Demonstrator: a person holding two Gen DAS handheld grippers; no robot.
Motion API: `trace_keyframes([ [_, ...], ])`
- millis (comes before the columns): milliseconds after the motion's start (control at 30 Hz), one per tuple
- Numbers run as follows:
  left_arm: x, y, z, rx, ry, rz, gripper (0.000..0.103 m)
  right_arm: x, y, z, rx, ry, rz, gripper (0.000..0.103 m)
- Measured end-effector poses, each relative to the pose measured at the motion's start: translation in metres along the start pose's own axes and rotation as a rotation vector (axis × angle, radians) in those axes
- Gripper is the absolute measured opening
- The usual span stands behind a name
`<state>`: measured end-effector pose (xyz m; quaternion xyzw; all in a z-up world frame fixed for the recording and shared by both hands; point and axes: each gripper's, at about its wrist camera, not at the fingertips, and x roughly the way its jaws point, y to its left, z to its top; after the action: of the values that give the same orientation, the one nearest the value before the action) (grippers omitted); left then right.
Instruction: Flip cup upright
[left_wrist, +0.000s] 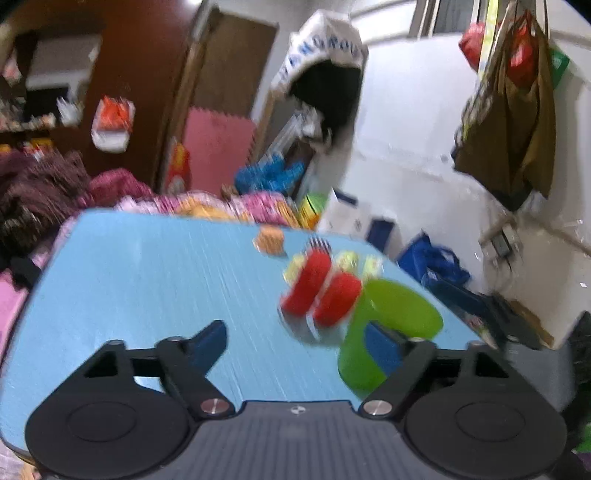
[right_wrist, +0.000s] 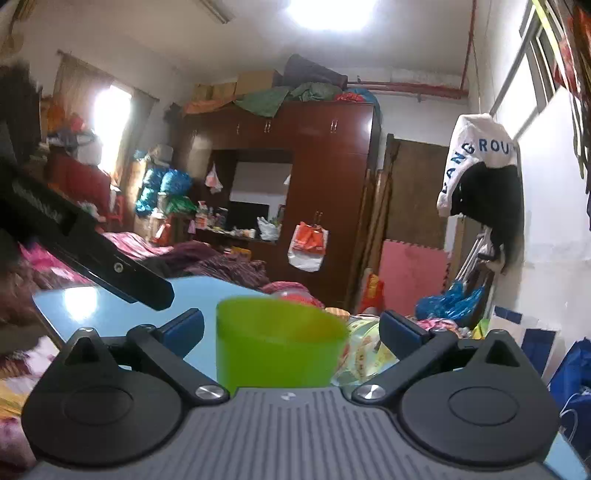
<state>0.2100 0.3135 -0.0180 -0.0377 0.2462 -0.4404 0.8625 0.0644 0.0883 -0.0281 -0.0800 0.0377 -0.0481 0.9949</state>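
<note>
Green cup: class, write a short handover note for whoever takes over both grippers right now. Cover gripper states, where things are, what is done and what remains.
Left gripper: jaws open wide, holding nothing. The green cup is at its right-side finger; contact is unclear.
Right gripper: jaws open, the cup between them, not clamped.
Cup: on the blue table, wider end up, so it looks upright. The left wrist view is blurred, so check that the opening faces up.
Left to do: if confirmed, probably just back both grippers away without knocking the cup or the blurred red object beside it.
</note>
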Motion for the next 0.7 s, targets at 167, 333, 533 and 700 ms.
trace_keyframes([
  [167,-0.021,-0.028,0.001,0.084,-0.119,0.145,0.101,-0.031,-0.037,0.029,0.126,0.061,0.022,0.102],
  [333,-0.026,-0.065,-0.004,0.171,-0.080,0.228,0.102,-0.052,-0.058,0.044,0.164,0.170,0.069,0.102],
  [533,-0.031,-0.089,-0.017,0.146,-0.028,0.213,0.102,-0.058,-0.075,0.038,0.237,0.263,0.143,0.102],
  [700,-0.025,-0.113,-0.026,0.199,-0.009,0.231,0.102,-0.050,-0.080,0.035,0.248,0.287,0.102,0.102],
])
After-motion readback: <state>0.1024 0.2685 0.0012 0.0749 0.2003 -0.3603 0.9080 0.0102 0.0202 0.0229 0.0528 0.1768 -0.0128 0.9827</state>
